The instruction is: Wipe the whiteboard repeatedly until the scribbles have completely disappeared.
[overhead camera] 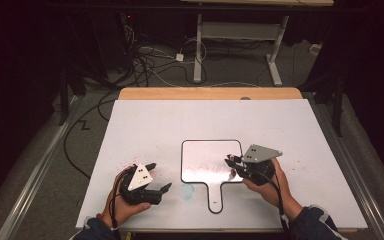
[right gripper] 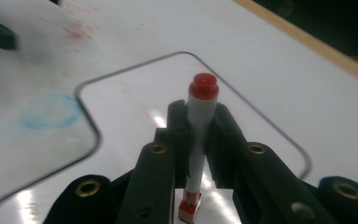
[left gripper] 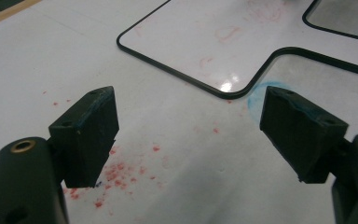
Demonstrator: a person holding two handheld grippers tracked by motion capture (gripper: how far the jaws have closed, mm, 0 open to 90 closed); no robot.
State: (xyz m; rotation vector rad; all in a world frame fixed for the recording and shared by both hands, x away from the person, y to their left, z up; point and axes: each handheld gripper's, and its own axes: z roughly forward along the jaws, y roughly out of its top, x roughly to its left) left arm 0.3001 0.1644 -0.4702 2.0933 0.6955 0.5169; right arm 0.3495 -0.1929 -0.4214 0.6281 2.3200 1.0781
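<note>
Red-capped white marker (right gripper: 198,135) — upright, clamped; over whiteboard (right gripper: 135,93)

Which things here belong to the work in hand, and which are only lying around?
In the work:
- red marker, clamped in the right gripper
- paddle-shaped whiteboard
- left gripper, open and holding nothing

Lying about:
- red specks
- blue smudge
- floor cables

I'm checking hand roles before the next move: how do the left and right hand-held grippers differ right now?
The left hand-held gripper stands wide open with nothing between its jaws; the right hand-held gripper is shut on a red-capped marker. The left one sits over the bare, red-speckled table, beside the whiteboard; the right one is over the whiteboard's right part. Both have black jaws and carry a grey three-cornered plate.
</note>
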